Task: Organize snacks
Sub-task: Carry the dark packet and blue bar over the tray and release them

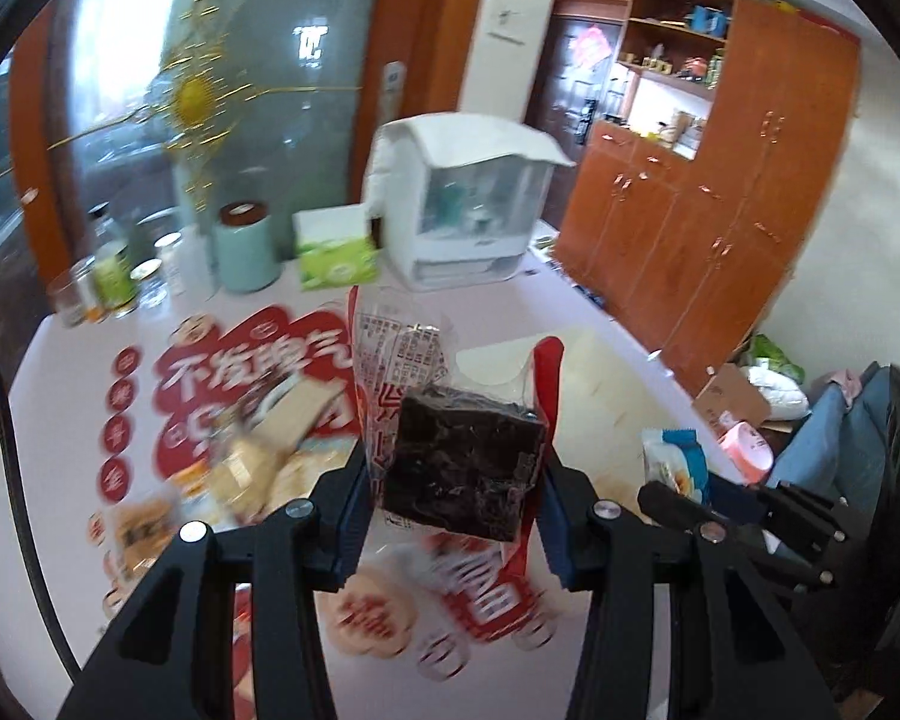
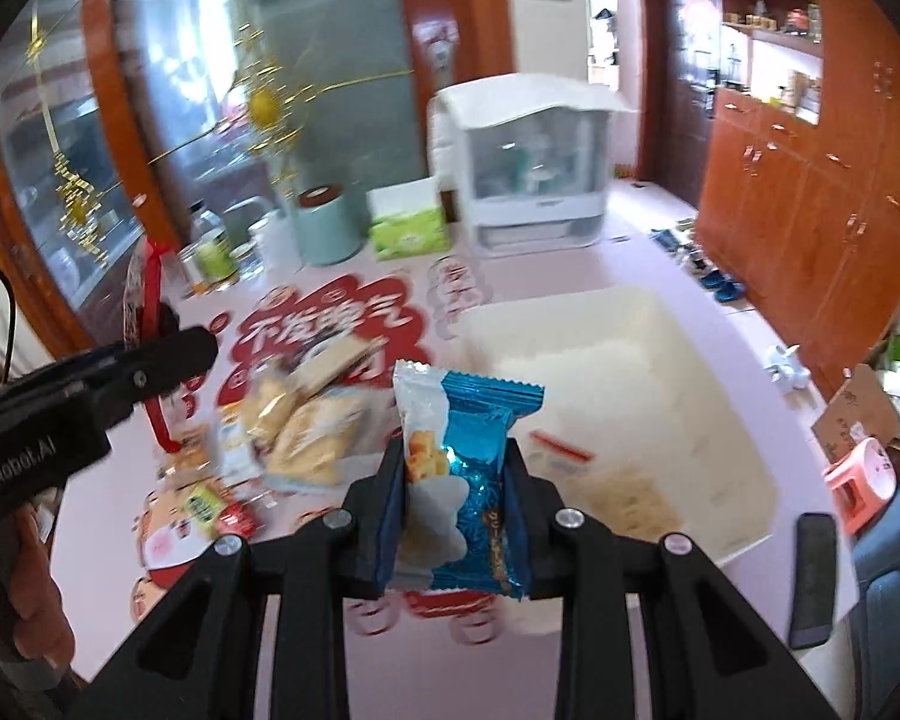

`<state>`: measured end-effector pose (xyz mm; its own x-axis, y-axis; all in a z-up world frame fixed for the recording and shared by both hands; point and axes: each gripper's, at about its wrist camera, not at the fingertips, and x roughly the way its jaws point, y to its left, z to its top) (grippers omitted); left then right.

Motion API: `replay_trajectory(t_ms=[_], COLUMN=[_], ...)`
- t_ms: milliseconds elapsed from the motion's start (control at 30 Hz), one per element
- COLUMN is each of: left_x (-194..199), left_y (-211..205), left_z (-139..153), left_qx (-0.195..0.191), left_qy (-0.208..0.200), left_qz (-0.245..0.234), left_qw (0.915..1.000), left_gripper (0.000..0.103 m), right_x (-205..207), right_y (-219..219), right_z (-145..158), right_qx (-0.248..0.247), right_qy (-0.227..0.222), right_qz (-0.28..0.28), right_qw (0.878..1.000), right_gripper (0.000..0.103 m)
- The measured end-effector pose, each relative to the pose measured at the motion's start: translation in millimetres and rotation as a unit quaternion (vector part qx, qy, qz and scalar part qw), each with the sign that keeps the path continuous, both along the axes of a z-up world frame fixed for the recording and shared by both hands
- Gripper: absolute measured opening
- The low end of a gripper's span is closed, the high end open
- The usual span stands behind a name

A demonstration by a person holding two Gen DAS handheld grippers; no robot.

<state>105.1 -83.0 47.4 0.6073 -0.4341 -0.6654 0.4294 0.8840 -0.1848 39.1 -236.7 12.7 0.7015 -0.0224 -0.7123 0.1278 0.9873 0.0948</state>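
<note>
Left tool (image 1: 453, 480) grips dark cake packet (image 1: 465, 468); right tool (image 2: 456, 480) grips blue-white snack (image 2: 462, 480); white bin (image 2: 720, 372) interior only in right view.

Motion blur smears the snack pile (image 2: 297, 420) beside the white bin (image 2: 720, 360), so its wrapper print is unreadable. The bin's near corner hides behind the blue-and-white packet (image 2: 468, 468). The dispenser (image 1: 468, 204) contents beyond the bin are indistinct.

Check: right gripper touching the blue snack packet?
Touching. The right wrist view shows the right gripper with both pads pressed on the blue snack packet, which is lifted off the table.
</note>
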Motion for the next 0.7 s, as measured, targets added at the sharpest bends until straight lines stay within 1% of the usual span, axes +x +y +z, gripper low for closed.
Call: replay_trajectory(t_ms=[100,200,300,400,533,700], left_x=[12.2,29.4,44.1,60.1,75.6,91.1], left_y=[-38.1,-85.6,-117.9,-154.3,-186.9,-212.6], left_z=[5.4,6.0,0.7,-9.7,-23.3,-37.1], left_qx=[-0.002,0.007,0.006,0.011,0.021,0.043], left_qy=[-0.002,-0.001,0.007,0.025,0.042,0.049], left_qz=[-0.016,-0.026,-0.031,-0.030,-0.024,-0.019], left_qw=[0.9999,0.9996,0.9995,0.9992,0.9986,0.9977], left_gripper=[0.046,0.046,0.046,0.046,0.046,0.047], right_x=[5.7,10.7,19.4,26.2,38.2,56.8], right_y=[-34.7,-63.5,-93.7,-119.1,-148.3,-173.4], right_z=[2.9,2.0,-2.9,-5.3,-5.6,-7.7], right_qx=[-0.002,-0.001,-0.005,-0.006,-0.007,-0.006], right_qy=[-0.002,-0.008,-0.001,0.001,0.002,0.003], right_qz=[-0.022,-0.034,-0.043,-0.044,-0.042,-0.032], right_qw=[1.000,0.999,0.999,0.999,0.999,0.999], right_gripper=[0.030,0.030,0.030,0.030,0.030,0.030])
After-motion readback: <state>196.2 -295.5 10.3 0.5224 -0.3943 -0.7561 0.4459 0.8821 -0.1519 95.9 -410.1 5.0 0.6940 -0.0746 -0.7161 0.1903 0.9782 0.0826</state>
